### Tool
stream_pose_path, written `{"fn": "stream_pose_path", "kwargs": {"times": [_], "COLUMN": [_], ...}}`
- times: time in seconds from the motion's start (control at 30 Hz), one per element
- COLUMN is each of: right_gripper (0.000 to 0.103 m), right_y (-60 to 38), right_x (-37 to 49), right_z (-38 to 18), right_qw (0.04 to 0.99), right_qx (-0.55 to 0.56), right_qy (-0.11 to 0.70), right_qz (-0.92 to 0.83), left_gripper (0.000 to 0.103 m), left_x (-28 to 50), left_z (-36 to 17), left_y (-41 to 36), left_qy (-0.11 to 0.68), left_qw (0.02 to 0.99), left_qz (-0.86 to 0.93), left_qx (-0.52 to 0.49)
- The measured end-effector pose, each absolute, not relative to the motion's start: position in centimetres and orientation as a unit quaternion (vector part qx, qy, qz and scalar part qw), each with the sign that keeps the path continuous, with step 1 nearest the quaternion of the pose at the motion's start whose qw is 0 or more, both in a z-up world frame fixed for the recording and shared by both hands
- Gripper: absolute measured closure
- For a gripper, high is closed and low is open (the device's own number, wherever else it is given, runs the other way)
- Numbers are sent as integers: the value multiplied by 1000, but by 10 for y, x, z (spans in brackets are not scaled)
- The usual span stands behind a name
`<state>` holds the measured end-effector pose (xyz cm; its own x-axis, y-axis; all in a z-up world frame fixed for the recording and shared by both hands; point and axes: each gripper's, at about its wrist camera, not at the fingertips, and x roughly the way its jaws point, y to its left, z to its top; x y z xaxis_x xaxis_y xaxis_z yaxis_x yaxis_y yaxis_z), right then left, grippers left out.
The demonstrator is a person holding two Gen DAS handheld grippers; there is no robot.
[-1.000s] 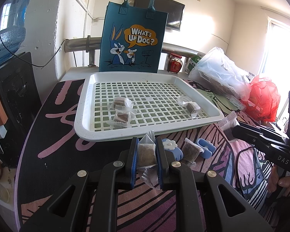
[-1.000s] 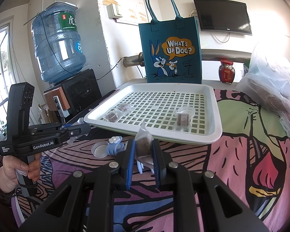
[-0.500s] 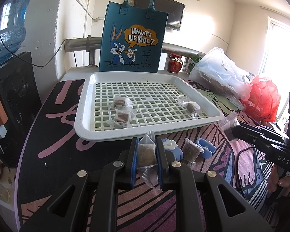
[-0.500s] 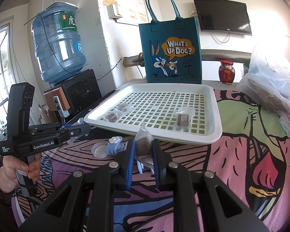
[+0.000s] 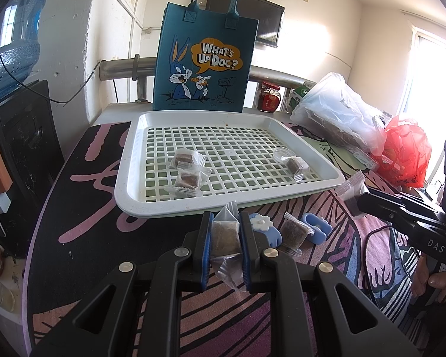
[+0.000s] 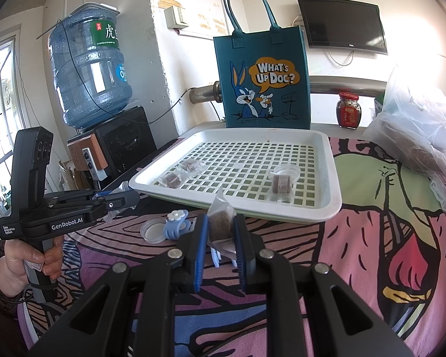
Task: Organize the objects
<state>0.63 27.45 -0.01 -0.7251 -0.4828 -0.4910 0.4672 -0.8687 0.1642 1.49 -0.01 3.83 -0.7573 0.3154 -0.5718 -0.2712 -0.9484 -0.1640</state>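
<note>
Each clear-wrapped brown cube (image 5: 224,235) (image 6: 220,223) sits clamped between blue fingers (image 5: 206,238) (image 6: 199,238), both grippers tilted down before the white tray (image 5: 125,184).

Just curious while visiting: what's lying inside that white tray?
The white tray holds three wrapped brown snack packets and a clear round lid, partly hidden behind one packet.

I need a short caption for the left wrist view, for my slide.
Left tool shut on a wrapped snack before a white tray holding three more snacks.
</note>
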Motion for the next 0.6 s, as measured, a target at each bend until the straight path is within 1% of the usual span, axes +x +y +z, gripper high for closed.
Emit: {"fn": "stream_pose_path", "kwargs": {"times": [0.6], "right_gripper": [86], "right_y": [275], "right_x": [6], "right_z": [0], "right_qw": [256], "right_qx": [268], "right_qy": [-15], "right_qz": [-929], "left_gripper": [88], "left_x": [15], "left_z": [37], "left_y": [0], "left_qy": [-36], "left_qw": [156], "left_qz": [937], "left_qx": [-312]}}
